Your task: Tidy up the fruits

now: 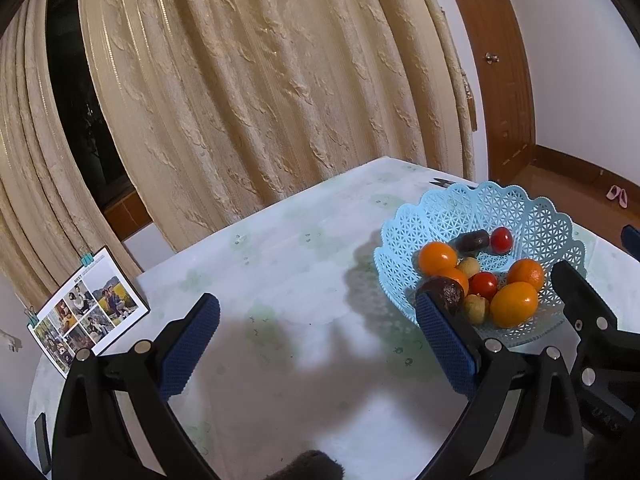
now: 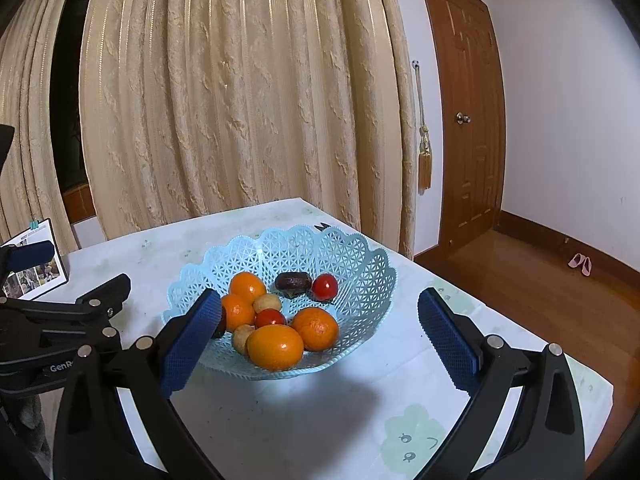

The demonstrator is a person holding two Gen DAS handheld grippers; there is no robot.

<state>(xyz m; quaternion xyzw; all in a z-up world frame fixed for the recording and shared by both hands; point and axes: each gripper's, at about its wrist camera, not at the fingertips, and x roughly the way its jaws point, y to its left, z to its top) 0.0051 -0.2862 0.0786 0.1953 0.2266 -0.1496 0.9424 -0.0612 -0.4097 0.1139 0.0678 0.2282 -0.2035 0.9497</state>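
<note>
the left gripper (image 1: 318,340) has its blue pads spread wide and holds nothing — only bare table (image 1: 280,248) lies between them. the right gripper (image 2: 319,336) is just as wide open, its pads apart in front of the blue basket (image 2: 352,256), perhaps not touching it. the fruits sit in the basket: oranges (image 2: 275,347), small red tomatoes (image 2: 324,287), a dark fruit (image 2: 293,280) — a photo card (image 1: 86,310) stands at the table's left edge

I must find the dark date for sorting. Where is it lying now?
In the right wrist view the dark date lies at the back of the blue basket, just left of a cherry tomato and right of an orange.
</note>
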